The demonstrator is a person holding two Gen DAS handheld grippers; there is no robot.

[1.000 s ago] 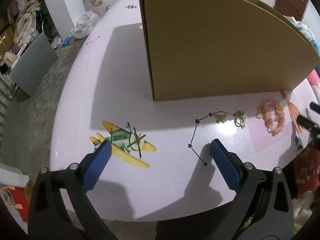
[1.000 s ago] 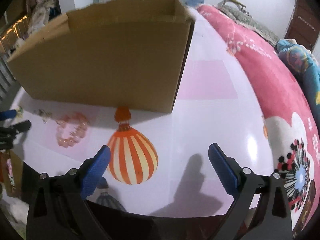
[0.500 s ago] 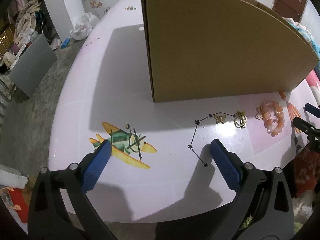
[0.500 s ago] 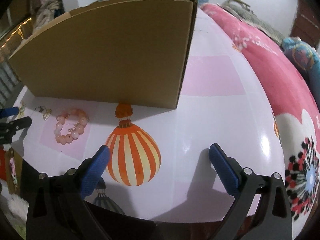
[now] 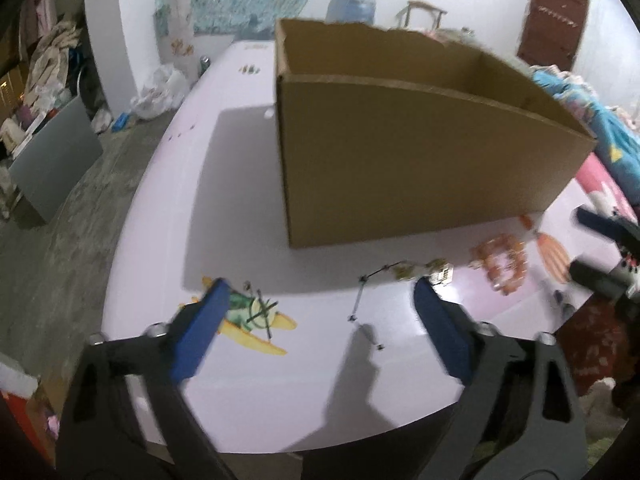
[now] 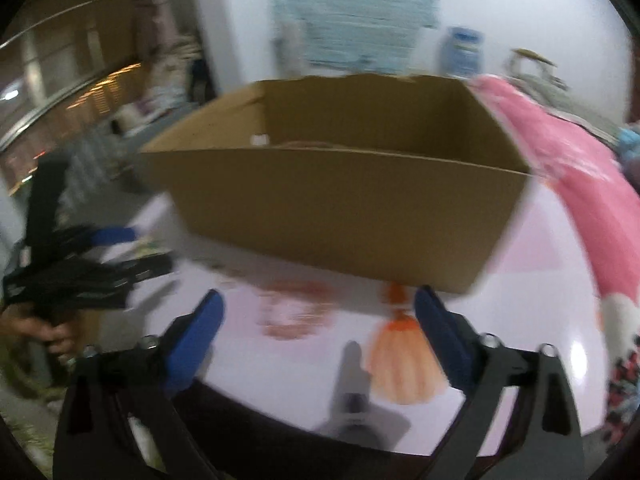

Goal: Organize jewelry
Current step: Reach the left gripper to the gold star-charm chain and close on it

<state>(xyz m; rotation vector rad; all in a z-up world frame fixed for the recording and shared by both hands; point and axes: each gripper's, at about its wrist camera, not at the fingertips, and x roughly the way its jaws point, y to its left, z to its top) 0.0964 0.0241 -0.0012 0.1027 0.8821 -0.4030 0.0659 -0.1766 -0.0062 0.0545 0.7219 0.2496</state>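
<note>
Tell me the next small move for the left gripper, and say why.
Probably lower the left gripper, whose jaws have just been closing with nothing between them, onto the small gold charms just ahead of its right finger. They and the pink beaded bracelet lie loose on the pale pink tabletop, outside the open brown cardboard box.

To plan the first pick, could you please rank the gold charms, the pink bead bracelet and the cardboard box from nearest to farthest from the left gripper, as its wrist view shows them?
From the left gripper:
1. Gold charms, just beyond its right finger.
2. Pink bead bracelet, farther right.
3. Cardboard box, behind both.
</note>
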